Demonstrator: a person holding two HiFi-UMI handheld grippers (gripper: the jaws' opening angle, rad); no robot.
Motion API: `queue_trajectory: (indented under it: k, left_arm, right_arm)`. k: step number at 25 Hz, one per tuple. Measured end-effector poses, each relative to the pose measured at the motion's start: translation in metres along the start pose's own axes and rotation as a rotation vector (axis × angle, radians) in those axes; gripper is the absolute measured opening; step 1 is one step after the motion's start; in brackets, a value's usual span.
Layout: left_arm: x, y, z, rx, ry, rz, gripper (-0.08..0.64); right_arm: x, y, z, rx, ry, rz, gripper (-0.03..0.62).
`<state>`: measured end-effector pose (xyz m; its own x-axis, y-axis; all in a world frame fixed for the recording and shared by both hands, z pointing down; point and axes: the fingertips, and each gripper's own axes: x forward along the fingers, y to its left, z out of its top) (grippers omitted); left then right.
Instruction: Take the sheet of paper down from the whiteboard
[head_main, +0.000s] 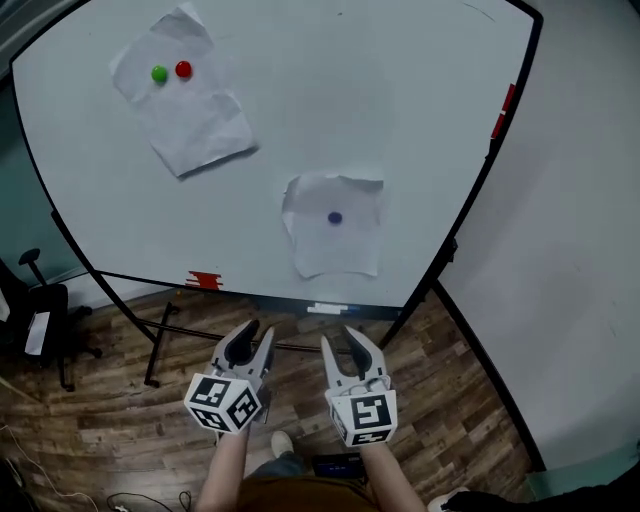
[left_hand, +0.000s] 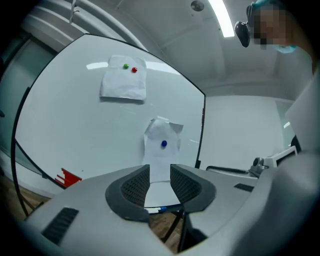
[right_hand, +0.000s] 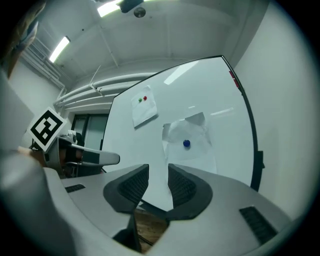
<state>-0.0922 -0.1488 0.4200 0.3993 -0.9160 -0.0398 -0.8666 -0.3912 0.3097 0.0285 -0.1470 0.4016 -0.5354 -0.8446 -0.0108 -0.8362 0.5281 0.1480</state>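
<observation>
A whiteboard (head_main: 400, 120) stands ahead with two crumpled white sheets on it. The lower sheet (head_main: 333, 225) is pinned by a blue magnet (head_main: 335, 217); it also shows in the left gripper view as the lower sheet (left_hand: 161, 145) and in the right gripper view as the lower sheet (right_hand: 190, 142). The upper sheet (head_main: 185, 95) carries a green magnet (head_main: 159, 73) and a red magnet (head_main: 183, 69). My left gripper (head_main: 255, 335) and right gripper (head_main: 348, 340) hover side by side below the board's bottom edge, well short of it. Both stand open with nothing between the jaws.
A red eraser-like item (head_main: 203, 280) and a marker (head_main: 328, 309) lie on the board's tray. The board's black stand legs (head_main: 160, 340) cross the wooden floor. An office chair (head_main: 40, 315) sits at the left. A grey wall (head_main: 580, 250) runs along the right.
</observation>
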Motion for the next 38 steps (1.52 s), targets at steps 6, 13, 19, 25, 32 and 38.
queue_trajectory:
  k: [6,13,19,25,32,38]
  left_arm:
    - [0.074,0.06,0.022,-0.02,-0.017,-0.038,0.133]
    - [0.134,0.073,0.027,-0.034,-0.002,-0.126,0.133]
    - [0.163,0.073,0.024,-0.049,0.006,-0.178,0.133]
    - [0.184,0.068,0.033,-0.049,-0.014,-0.214,0.133]
    - [0.193,0.063,0.034,-0.058,-0.016,-0.246,0.133]
    - [0.2,0.059,0.04,-0.056,-0.007,-0.28,0.132]
  right_arm:
    - [0.094,-0.031,0.008,0.008,-0.013,-0.036,0.132]
    - [0.138,-0.062,0.013,0.006,-0.016,-0.113,0.132]
    - [0.157,-0.076,0.017,-0.024,-0.025,-0.145,0.132]
    - [0.177,-0.084,0.017,-0.067,-0.028,-0.159,0.132]
    - [0.181,-0.095,0.029,-0.119,-0.09,-0.202,0.132]
    - [0.195,-0.102,0.038,-0.198,-0.104,-0.232,0.132]
